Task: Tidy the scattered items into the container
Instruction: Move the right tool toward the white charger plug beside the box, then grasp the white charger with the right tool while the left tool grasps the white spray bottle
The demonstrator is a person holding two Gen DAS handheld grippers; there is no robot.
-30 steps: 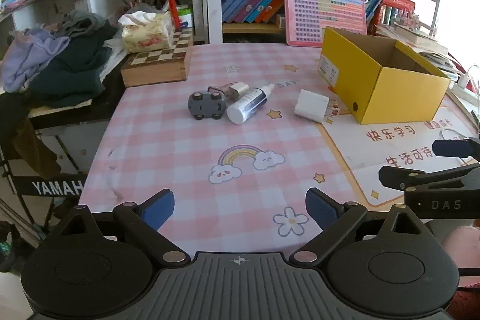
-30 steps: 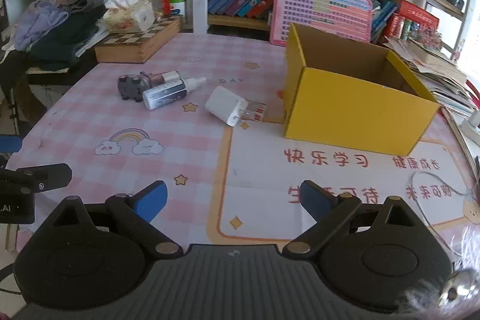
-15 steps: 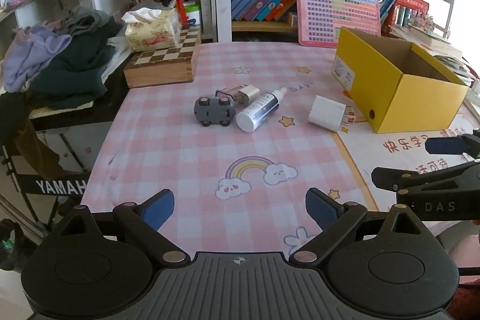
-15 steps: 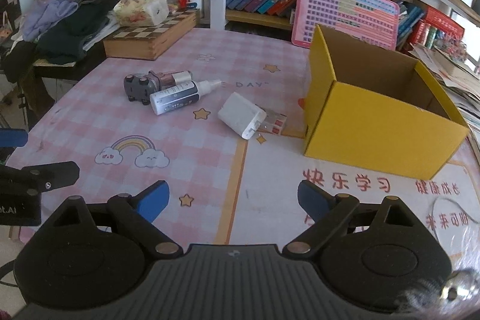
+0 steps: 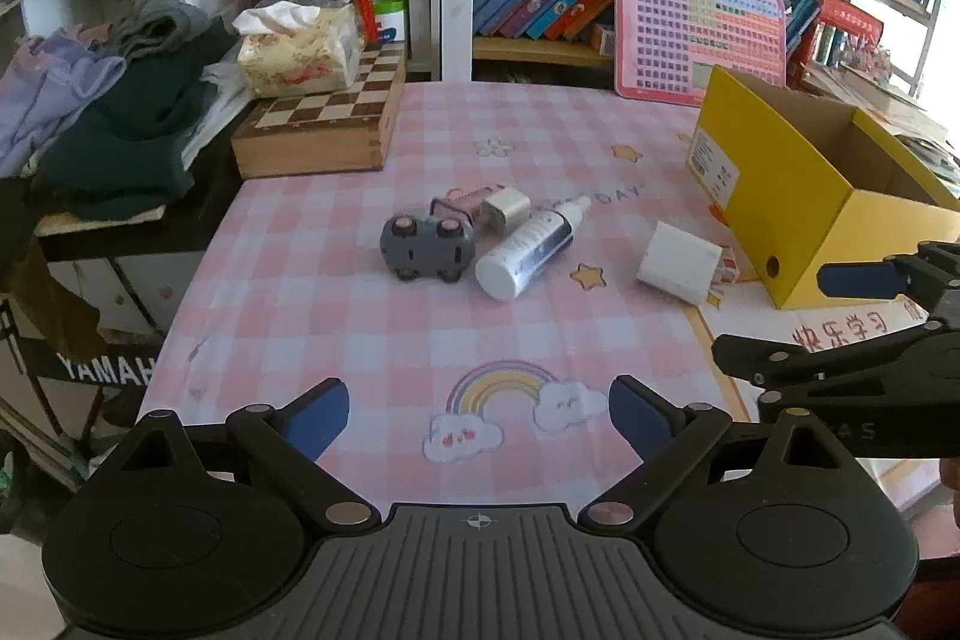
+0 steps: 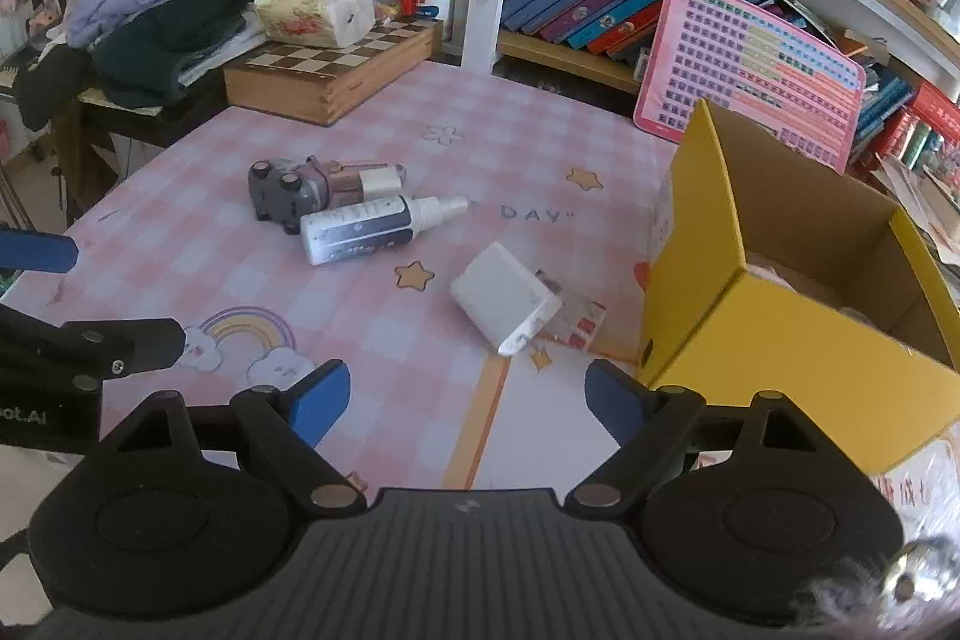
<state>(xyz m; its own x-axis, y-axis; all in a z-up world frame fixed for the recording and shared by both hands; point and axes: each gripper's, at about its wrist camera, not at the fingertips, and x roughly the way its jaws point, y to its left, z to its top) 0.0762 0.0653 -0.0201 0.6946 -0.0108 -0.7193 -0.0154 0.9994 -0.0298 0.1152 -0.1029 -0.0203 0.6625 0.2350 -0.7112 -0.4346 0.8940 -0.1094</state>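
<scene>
Ahead of the right gripper (image 6: 465, 397), whose jaws are closing with nothing between them, the white charger (image 6: 505, 305) lies on the pink checked tablecloth (image 6: 510, 148), just in front of the blue fingertips (image 6: 318, 400) and slightly right of their midline. Its long axis runs diagonally, from upper left to lower right in the right wrist view, with its prongs pointing toward the yellow box (image 6: 780, 340), which stands open just beside it. The right hand looks the nearer of the two to this piece. The left gripper (image 5: 480, 415) hangs wide open and empty over the rainbow print, facing the grey toy car (image 5: 427, 248), the white spray bottle (image 5: 528, 250) lying diagonally against it, and a small capped bottle (image 5: 486, 203) behind them; all three sit together well left of the box. To take the charger across its narrow sides, the right jaws would probably need turning to match the slant
</scene>
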